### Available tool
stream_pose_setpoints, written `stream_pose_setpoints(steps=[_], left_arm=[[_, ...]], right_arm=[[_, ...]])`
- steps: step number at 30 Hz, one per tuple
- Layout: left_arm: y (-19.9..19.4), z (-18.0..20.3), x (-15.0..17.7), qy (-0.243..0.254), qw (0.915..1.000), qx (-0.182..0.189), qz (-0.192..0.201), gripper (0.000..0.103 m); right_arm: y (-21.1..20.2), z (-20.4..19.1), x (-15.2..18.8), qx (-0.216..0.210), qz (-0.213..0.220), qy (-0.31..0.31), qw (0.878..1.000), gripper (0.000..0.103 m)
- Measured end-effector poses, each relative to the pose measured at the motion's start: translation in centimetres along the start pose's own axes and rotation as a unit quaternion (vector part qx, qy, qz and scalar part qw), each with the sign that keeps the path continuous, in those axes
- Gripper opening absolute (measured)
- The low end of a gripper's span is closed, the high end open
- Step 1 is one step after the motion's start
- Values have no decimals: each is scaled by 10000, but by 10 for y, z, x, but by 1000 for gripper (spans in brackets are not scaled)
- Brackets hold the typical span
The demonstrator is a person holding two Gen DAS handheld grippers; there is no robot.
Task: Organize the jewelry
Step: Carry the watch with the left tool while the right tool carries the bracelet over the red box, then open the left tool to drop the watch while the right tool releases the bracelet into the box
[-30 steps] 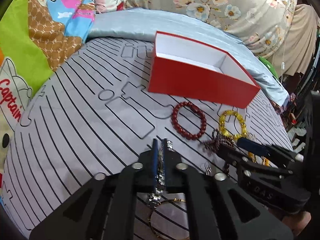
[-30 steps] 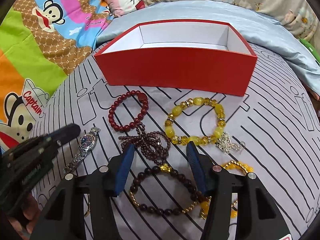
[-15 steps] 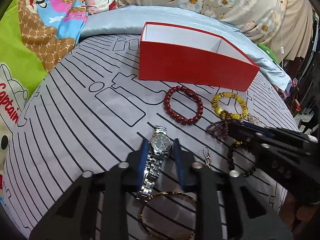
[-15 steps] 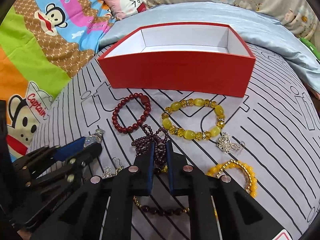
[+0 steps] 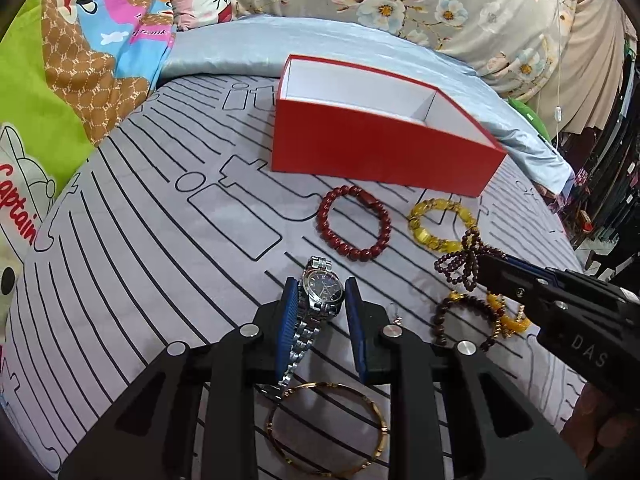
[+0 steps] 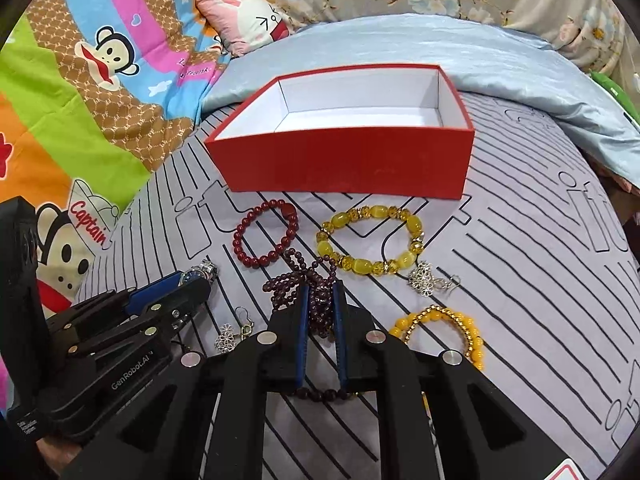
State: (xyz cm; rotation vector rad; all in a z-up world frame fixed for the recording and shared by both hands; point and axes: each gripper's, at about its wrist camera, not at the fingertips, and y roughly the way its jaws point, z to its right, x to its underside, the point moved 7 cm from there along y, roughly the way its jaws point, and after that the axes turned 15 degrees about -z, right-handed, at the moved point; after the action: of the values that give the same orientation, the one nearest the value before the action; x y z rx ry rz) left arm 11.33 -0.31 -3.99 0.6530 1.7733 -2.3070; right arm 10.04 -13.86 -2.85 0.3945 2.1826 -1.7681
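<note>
An open red box point(image 5: 384, 152) with a white inside stands on the grey striped sheet; it also shows in the right wrist view point(image 6: 344, 156). My left gripper point(image 5: 320, 296) is shut on a silver watch point(image 5: 322, 292), its band hanging down. My right gripper point(image 6: 320, 300) is shut on a bunch of dark purple beads point(image 6: 316, 288), also seen from the left wrist view point(image 5: 464, 258). A dark red bead bracelet point(image 6: 266, 238) and a yellow bead bracelet point(image 6: 370, 246) lie in front of the box.
A gold bangle point(image 5: 326, 426) lies under my left gripper. A brown bead bracelet point(image 5: 466, 322), a small orange-yellow bracelet point(image 6: 442, 332) and silver flower earrings point(image 6: 428, 282) lie on the sheet. A cartoon quilt point(image 6: 80, 92) and pillows ring the far side.
My left gripper opened wider around the watch and holds it by its face. My right gripper closed on the purple beads and lifted them toward the box.
</note>
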Motion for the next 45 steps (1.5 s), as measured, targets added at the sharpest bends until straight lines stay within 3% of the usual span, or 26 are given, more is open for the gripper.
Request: stream_pose_setpoints(steps=[13, 24, 28, 34, 40, 45], left_arm=[[-54, 25, -37, 139, 9984, 342, 426, 23], [-78, 45, -127, 465, 9927, 388, 1041, 16], [-66, 46, -165, 532, 9913, 273, 1173, 17], [-17, 44, -214, 479, 9939, 270, 959, 17], [27, 36, -232, 381, 9967, 141, 710, 17], [45, 28, -236, 297, 9973, -120, 654, 18]], right_arm=[[-56, 2, -28, -131, 553, -80, 9984, 11], [-68, 22, -119, -20, 997, -150, 9949, 11], [-50, 34, -155, 121, 986, -132, 9950, 11], [-11, 55, -194, 157, 752, -12, 9970, 11], [36, 74, -204, 56, 354, 207, 9991, 13], [45, 79, -205, 90, 322, 277, 9991, 25]])
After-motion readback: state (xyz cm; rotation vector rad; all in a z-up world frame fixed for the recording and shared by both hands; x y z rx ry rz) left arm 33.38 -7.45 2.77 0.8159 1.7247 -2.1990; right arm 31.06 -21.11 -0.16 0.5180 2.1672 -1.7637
